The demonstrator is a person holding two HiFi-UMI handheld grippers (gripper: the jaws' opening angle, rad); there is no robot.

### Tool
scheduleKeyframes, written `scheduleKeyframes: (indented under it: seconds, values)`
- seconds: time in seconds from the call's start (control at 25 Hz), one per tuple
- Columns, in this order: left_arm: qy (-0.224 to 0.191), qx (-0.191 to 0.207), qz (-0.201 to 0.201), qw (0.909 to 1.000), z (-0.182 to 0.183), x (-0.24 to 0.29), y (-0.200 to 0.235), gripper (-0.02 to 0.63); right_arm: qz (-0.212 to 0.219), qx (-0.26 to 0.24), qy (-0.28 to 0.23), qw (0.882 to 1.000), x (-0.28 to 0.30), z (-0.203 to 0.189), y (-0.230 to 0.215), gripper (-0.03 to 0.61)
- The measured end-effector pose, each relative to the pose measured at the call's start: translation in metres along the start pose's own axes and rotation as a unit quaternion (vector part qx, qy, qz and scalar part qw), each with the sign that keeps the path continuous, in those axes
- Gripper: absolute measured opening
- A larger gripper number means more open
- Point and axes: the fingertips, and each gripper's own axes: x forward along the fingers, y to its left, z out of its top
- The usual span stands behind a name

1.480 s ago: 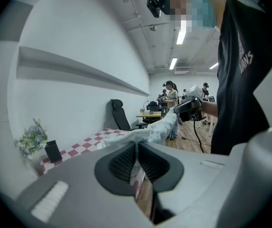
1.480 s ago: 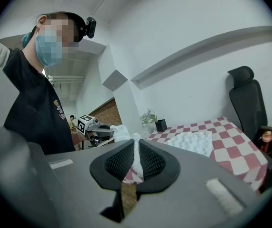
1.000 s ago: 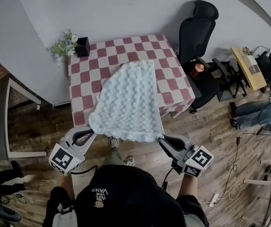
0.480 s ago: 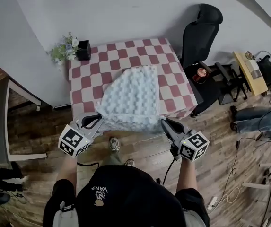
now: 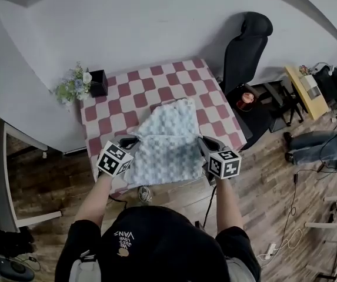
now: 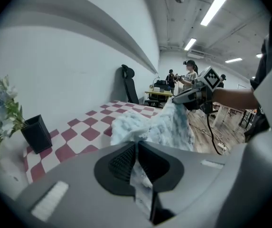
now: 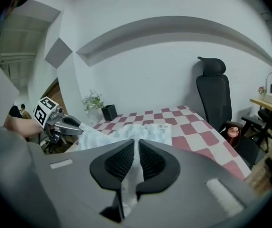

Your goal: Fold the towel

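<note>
A pale blue bubble-textured towel [image 5: 167,140] lies on the red-and-white checked table [image 5: 156,84], its near part lifted and doubled over toward the far side. My left gripper [image 5: 137,140] is shut on the towel's near-left corner, and cloth [image 6: 138,175] shows pinched between its jaws. My right gripper [image 5: 201,140] is shut on the near-right corner, with white cloth [image 7: 132,167] squeezed between its pads. Both grippers hover above the table's near half, level with each other. The towel [image 7: 140,132] sags between them.
A black pot with flowers [image 5: 96,82] stands at the table's far left corner. A black office chair [image 5: 246,46] is right of the table, with a small table and cup [image 5: 248,96] beside it. People [image 6: 189,75] stand in the background. A person's legs [image 5: 312,145] lie at right.
Both grippers have moved forward from off the table's near edge to above the table, carrying the towel's near edge with them. The hanging part has come up and folded over.
</note>
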Motion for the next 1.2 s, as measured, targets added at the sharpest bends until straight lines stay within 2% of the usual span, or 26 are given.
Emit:
scheduleKeyframes:
  seconds: [0.2, 0.32, 0.4, 0.44, 0.48, 0.52, 0.68, 0.88, 1.04, 1.2]
  values:
    - [0.049, -0.01, -0.029, 0.9984, -0.022, 0.042, 0.019, 0.023, -0.049, 0.003, 0.051, 0.997, 0.044, -0.018, -0.021, 0.029]
    - [0.061, -0.022, -0.035, 0.9973, -0.03, 0.055, 0.025, 0.036, -0.068, 0.007, 0.08, 0.994, 0.065, -0.033, -0.033, 0.035]
    - [0.056, -0.041, -0.038, 0.9969, -0.031, 0.059, 0.031, 0.147, -0.08, 0.006, 0.109, 0.991, 0.074, -0.041, -0.045, 0.057]
    - [0.051, -0.055, -0.041, 0.9963, -0.032, 0.059, 0.036, 0.194, -0.084, 0.009, 0.117, 0.99, 0.077, -0.043, -0.051, 0.115]
    - [0.045, -0.071, -0.042, 0.9956, -0.032, 0.058, 0.042, 0.214, -0.086, 0.014, 0.118, 0.989, 0.079, -0.041, -0.059, 0.147]
    - [0.037, -0.086, -0.039, 0.9948, -0.03, 0.056, 0.051, 0.235, -0.086, 0.021, 0.111, 0.99, 0.082, -0.036, -0.067, 0.149]
    - [0.004, -0.115, -0.027, 0.993, -0.01, 0.056, 0.086, 0.242, -0.072, 0.039, 0.082, 0.993, 0.107, -0.002, -0.101, 0.152]
    - [-0.014, -0.121, -0.061, 0.9907, 0.024, 0.084, 0.093, 0.245, -0.038, 0.04, 0.087, 0.995, 0.153, 0.031, -0.129, 0.153]
    - [0.007, -0.124, -0.109, 0.9862, 0.035, 0.117, 0.086, 0.252, -0.006, 0.066, 0.097, 0.993, 0.186, 0.043, -0.145, 0.167]
    - [0.032, -0.151, -0.145, 0.9772, 0.031, 0.141, 0.081, 0.251, 0.018, 0.092, 0.123, 0.988, 0.212, 0.038, -0.149, 0.167]
